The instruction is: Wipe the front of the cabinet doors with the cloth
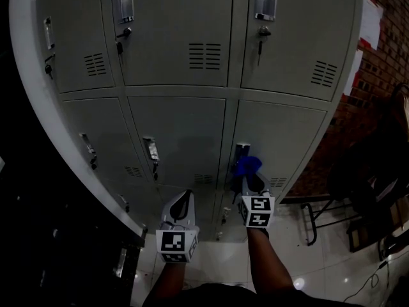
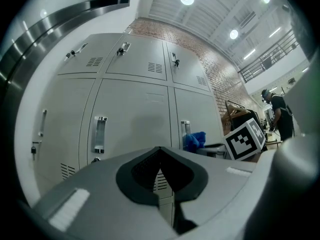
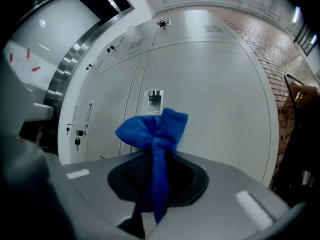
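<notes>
A grey locker cabinet (image 1: 179, 126) with several doors fills the head view. My right gripper (image 1: 249, 176) is shut on a blue cloth (image 1: 246, 165), held close to the middle-row right door (image 1: 281, 139) beside its handle (image 1: 241, 151). In the right gripper view the cloth (image 3: 155, 131) bunches above the shut jaws, in front of that door (image 3: 210, 99) and its handle (image 3: 154, 101). My left gripper (image 1: 181, 204) hangs lower, shut and empty, off the doors. The left gripper view shows the cabinet (image 2: 135, 109), the cloth (image 2: 195, 140) and the right gripper's marker cube (image 2: 245, 140).
A red brick wall (image 1: 377, 75) stands right of the cabinet. A dark metal frame (image 1: 319, 219) and cables lie on the glossy tiled floor (image 1: 307, 261) at the right. Keys hang from upper door locks (image 1: 259, 40). A person (image 2: 280, 116) stands far off at the right.
</notes>
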The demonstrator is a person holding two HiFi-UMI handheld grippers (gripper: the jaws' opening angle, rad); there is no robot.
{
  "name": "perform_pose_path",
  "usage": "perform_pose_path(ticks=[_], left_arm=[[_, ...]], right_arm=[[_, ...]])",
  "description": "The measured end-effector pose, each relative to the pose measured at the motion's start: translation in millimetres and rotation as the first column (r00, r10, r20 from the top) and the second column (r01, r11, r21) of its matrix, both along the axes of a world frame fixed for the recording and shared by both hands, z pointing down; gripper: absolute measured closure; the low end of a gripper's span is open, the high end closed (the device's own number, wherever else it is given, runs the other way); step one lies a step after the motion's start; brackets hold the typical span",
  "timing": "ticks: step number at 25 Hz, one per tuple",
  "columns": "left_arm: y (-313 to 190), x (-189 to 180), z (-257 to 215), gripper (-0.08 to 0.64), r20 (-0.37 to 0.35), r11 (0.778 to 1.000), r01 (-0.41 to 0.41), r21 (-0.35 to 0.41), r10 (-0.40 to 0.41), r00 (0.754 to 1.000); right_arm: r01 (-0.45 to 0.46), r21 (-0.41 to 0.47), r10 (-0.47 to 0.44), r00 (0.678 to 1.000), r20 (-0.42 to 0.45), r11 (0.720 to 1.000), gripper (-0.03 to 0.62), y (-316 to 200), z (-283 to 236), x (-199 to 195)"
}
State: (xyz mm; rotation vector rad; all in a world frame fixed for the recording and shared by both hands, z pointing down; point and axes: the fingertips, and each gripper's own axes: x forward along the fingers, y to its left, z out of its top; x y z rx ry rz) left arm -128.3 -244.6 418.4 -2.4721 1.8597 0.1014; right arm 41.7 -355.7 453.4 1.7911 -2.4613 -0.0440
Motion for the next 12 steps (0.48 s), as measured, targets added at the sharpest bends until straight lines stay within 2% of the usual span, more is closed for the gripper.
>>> perform_pose_path(ticks=[4, 8, 12], left_arm=[[-1.4, 7.6, -2.1, 0.543, -0.005, 1.0, -0.007, 0.003, 0.007, 1.0], [-1.4, 25.9, -9.8, 0.543, 0.027, 0.999, -0.024, 0.026, 0.023, 0.999], [-4.3, 47.7, -4.4, 0.543, 0.014, 0.999, -0.052, 0.011, 0.052, 0.999]], right_arm=[[-0.045, -0.018, 0.045, 0.999, 0.007, 0.999, 0.528, 0.1, 4.0, 22.8], [-0.095, -0.028, 0.095, 0.995, -0.009, 0.995, 0.528, 0.0, 5.9, 53.3], [-0.151, -0.041, 0.151, 0.988, -0.02, 0.988, 0.528, -1.0, 6.2, 87.1]])
